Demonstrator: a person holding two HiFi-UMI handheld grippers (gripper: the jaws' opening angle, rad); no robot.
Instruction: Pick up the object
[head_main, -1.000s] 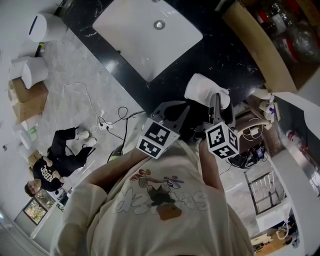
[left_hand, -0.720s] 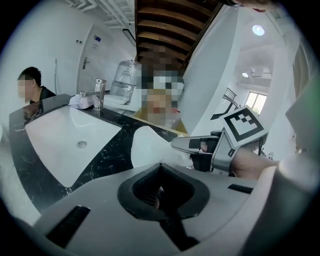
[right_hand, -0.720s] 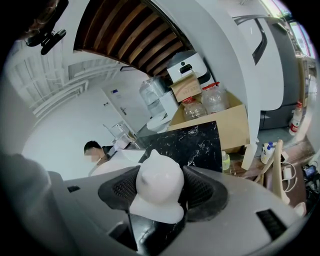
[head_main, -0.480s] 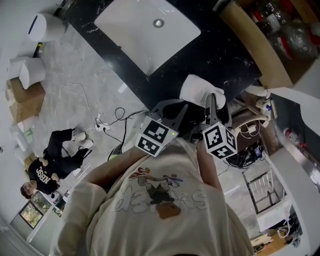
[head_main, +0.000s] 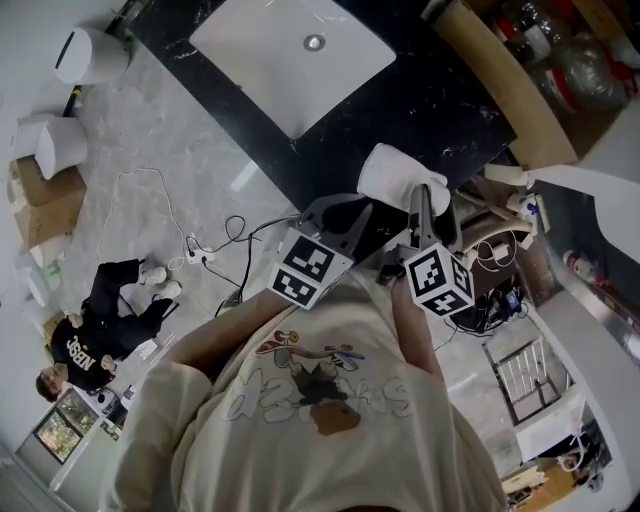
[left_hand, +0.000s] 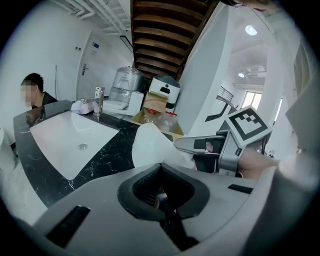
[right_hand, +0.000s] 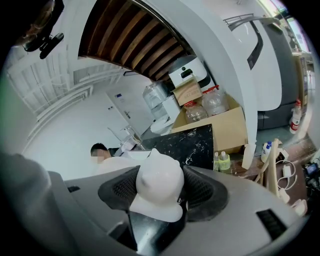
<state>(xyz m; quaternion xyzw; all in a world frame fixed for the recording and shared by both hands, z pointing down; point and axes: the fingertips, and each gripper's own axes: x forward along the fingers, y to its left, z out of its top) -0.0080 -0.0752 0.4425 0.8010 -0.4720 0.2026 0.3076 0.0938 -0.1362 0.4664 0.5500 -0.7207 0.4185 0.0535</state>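
My right gripper (head_main: 427, 205) has its jaws pressed in on the white object (right_hand: 159, 182). It is a soft-looking pale lump that bulges up between the dark pads and out above them, and the jaws stand only as far apart as it lets them. My left gripper (left_hand: 162, 187) has its jaws brought together with nothing between them, just the hollow of the pads. It hangs just beside the right one.

In the head view the object is over the near edge of the black counter (head_main: 440, 110), to the right of the white sink (head_main: 290, 60). I can't tell whether its underside is clear of the counter (my own left gripper's body covers that part in its view). I judge the pick to be at the lifting stage.

To do it well I'd hold the squeeze even. The thing looks pliant, so more pressure would only squash it. Less pressure could let it slide out upward, since much of it rides above the pads. I'd raise it straight and slowly, with no twist of the wrist, and carry it away from the counter's edge and not along it. The left gripper has no job here, so I'd hold it aside to stop the two knocking together. I'd bring it underneath only if the lump begins to slip.
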